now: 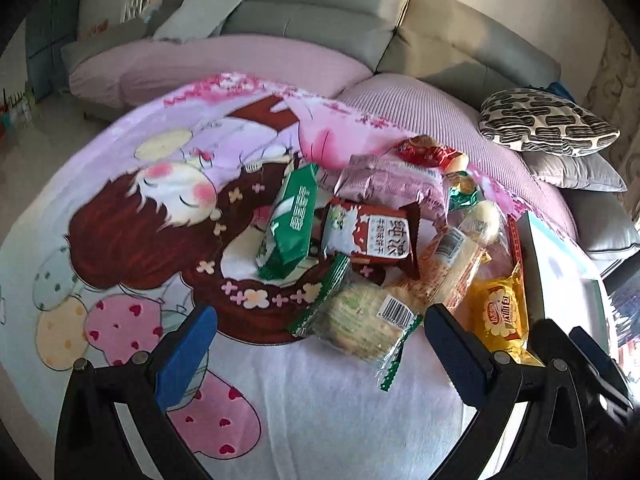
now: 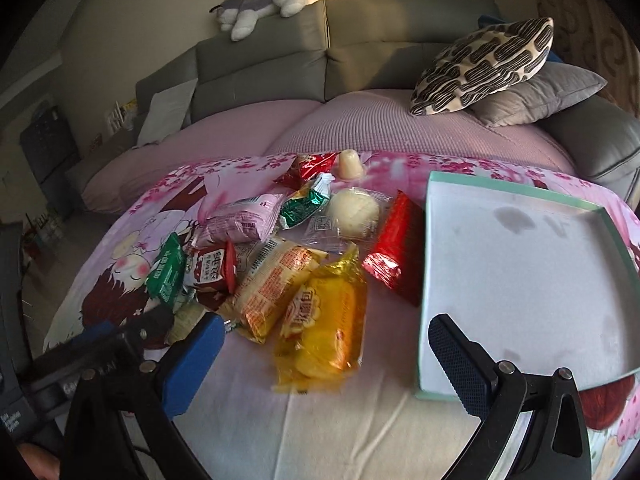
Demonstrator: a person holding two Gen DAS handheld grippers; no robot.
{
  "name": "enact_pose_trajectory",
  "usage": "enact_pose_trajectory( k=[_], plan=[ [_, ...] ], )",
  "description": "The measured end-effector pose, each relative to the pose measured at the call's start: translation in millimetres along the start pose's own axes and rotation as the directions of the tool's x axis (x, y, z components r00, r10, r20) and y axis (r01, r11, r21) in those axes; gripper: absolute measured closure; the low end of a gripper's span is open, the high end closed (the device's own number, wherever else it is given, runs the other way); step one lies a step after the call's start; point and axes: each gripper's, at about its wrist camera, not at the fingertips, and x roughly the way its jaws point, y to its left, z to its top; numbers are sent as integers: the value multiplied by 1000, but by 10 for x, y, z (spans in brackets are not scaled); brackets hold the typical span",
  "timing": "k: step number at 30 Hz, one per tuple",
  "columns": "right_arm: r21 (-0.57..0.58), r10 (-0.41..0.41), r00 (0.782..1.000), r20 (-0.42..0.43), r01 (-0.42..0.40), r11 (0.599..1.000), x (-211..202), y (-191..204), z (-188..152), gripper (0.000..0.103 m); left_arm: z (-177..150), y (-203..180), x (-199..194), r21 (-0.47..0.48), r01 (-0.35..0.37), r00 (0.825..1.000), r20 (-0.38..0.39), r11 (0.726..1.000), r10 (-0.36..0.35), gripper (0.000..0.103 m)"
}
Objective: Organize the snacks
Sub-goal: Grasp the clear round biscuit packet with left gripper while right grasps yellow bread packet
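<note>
Several wrapped snacks lie heaped on a cartoon-print blanket [image 1: 120,216]. In the left wrist view a round cracker pack [image 1: 360,320] lies just ahead of my open left gripper [image 1: 320,348], with a green pack [image 1: 290,224], a red-and-white pack [image 1: 368,236] and a pink pack [image 1: 392,184] beyond. In the right wrist view a yellow bread pack [image 2: 326,320] lies just ahead of my open right gripper [image 2: 326,354]; an orange cracker pack [image 2: 276,280], a red foil pack [image 2: 396,244] and a white bun [image 2: 354,212] lie farther off. A shallow teal-edged box [image 2: 520,264] sits empty at right.
A grey sofa [image 2: 360,48] with a pink cover runs behind the blanket. A patterned cushion [image 2: 484,64] and grey pillows are stacked at right; a plush dog [image 2: 264,0] lies on the sofa back. The left gripper's body [image 2: 80,356] shows at the lower left.
</note>
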Motion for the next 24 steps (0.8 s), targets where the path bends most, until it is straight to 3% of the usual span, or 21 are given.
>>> enact_pose_trajectory(
  k=[2,7,14,17,24],
  plan=[
    [27,13,1000,-25,-12,1000,72,-21,18,1,5,-17,60,14,-3,1000,-22,1000,4,0],
    [68,28,996,-87,-22,997,220,-86,20,18,-14,-168,171,107,-10,998,-55,994,16,2],
    [78,53,988,-142,-42,996,373,-123,-25,43,-54,-282,344,171,4,994,-109,985,15,25],
    [87,77,983,-166,-64,994,444,-125,-50,47,-60,-286,364,163,35,993,-117,986,-16,32],
    [53,73,981,-181,-65,997,531,-62,-87,51,-104,-351,428,193,44,990,-138,980,-18,38]
  ],
)
